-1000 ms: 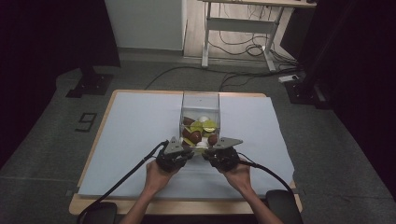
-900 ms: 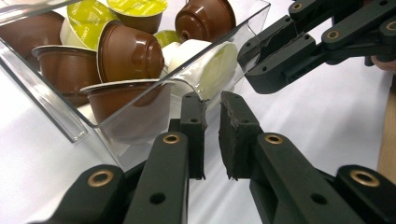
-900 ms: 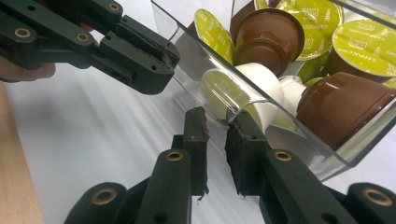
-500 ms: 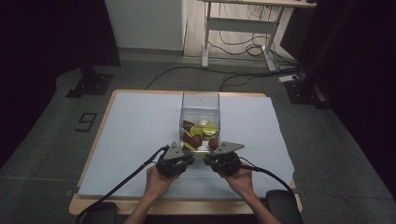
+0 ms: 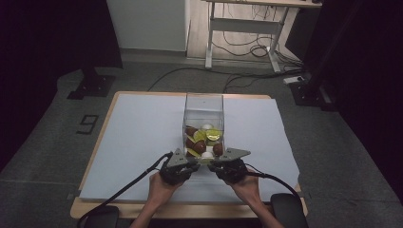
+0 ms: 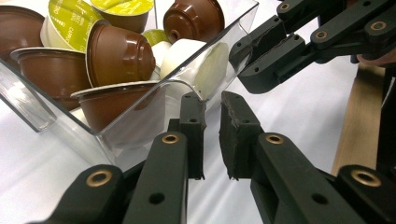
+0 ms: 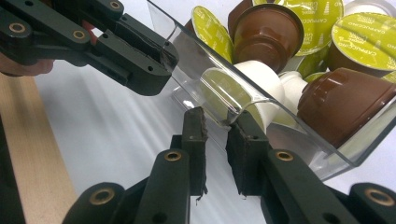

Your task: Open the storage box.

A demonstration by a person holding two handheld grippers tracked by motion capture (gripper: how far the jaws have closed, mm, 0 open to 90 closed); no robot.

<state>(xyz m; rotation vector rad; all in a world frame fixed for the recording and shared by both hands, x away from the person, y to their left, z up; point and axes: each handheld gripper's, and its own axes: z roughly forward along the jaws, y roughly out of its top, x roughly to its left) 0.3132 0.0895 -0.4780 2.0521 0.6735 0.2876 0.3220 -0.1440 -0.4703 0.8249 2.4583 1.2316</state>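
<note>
A clear plastic box (image 5: 203, 107) stands on the pale mat with its open end tipped toward me. It holds several coffee capsules (image 5: 204, 140) in brown, lime green and white. My left gripper (image 5: 191, 162) is shut on the box's near rim at the left, and the clear wall (image 6: 140, 126) runs down between its jaws (image 6: 212, 126). My right gripper (image 5: 216, 163) is shut on the same rim at the right, where the wall's edge (image 7: 205, 70) enters its jaws (image 7: 215, 140). Each gripper view shows the other gripper (image 6: 261, 60) (image 7: 140, 60) clamped close beside it.
The pale mat (image 5: 138, 137) covers most of the wooden table (image 5: 95, 211). Black cables (image 5: 128, 187) trail from both grippers to dark pads (image 5: 287, 209) at the near corners. A desk frame (image 5: 247, 28) and floor cables lie beyond the table.
Both hands have drawn slightly toward the table's near edge, bringing the box's near rim with them. Both grips are unchanged.
</note>
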